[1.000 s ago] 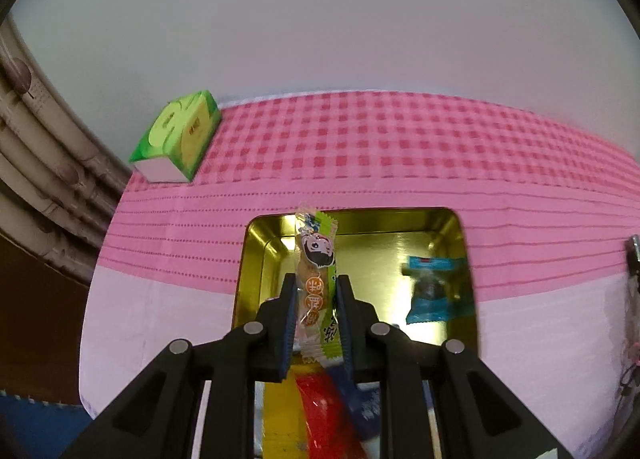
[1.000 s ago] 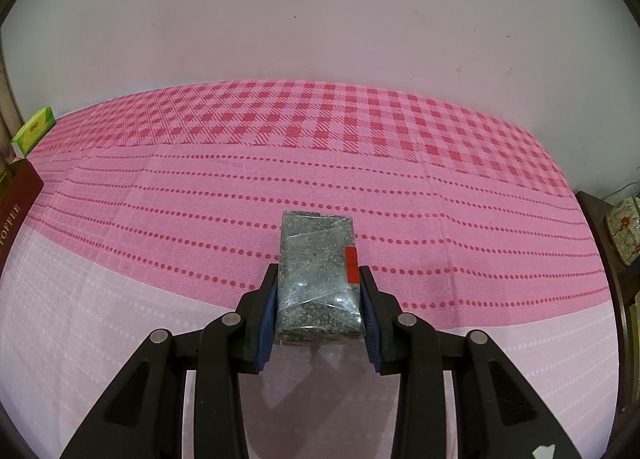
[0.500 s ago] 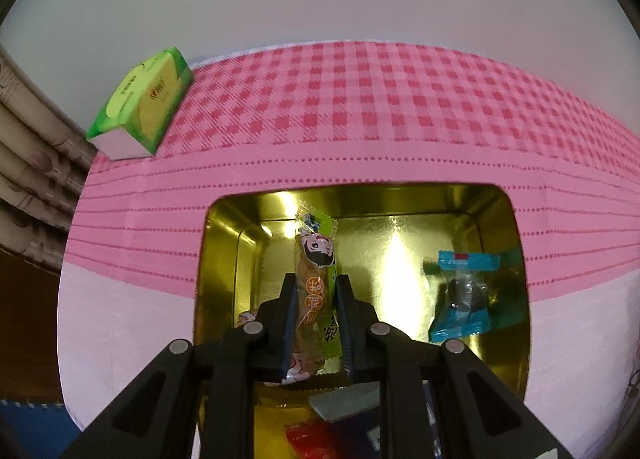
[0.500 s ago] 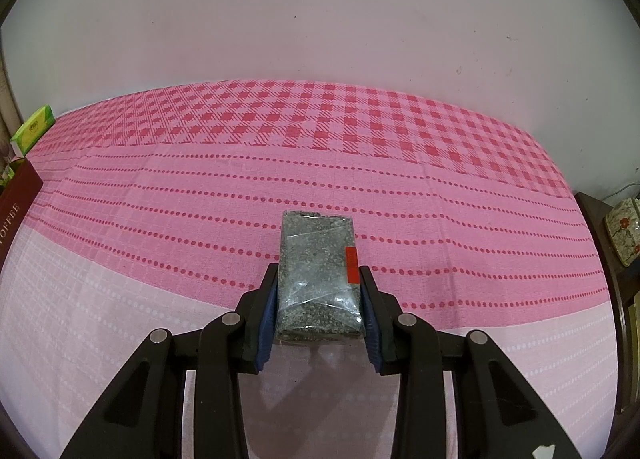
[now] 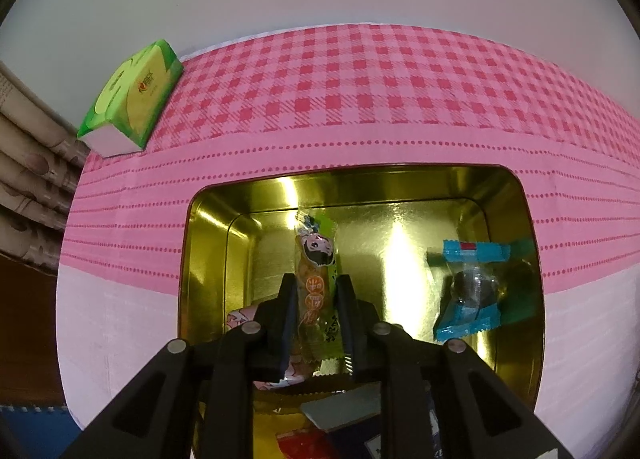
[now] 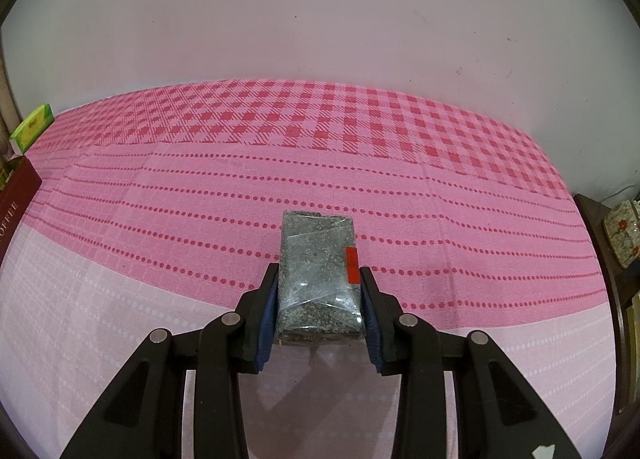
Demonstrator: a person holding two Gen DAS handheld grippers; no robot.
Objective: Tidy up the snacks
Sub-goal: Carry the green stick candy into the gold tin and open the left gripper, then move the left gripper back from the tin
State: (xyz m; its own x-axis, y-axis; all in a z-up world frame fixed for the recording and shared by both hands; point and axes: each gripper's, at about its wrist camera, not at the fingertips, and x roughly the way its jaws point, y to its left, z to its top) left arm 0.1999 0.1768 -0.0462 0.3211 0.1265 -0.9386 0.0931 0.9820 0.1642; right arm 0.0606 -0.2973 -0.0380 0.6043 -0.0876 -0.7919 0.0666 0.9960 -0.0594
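Partly done: the gold tin already holds a blue candy; the left gripper, its jaws opening, pinches a snack stick inside it, while the right gripper clasps a grey packet above the cloth, awaiting stowing.

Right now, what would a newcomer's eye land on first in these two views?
The shiny gold tin, open on the pink checked tablecloth, with the left tongs poised over it, their jaws opening around a cartoon-face snack packet. Next, the grey speckled packet clamped in the right tongs.
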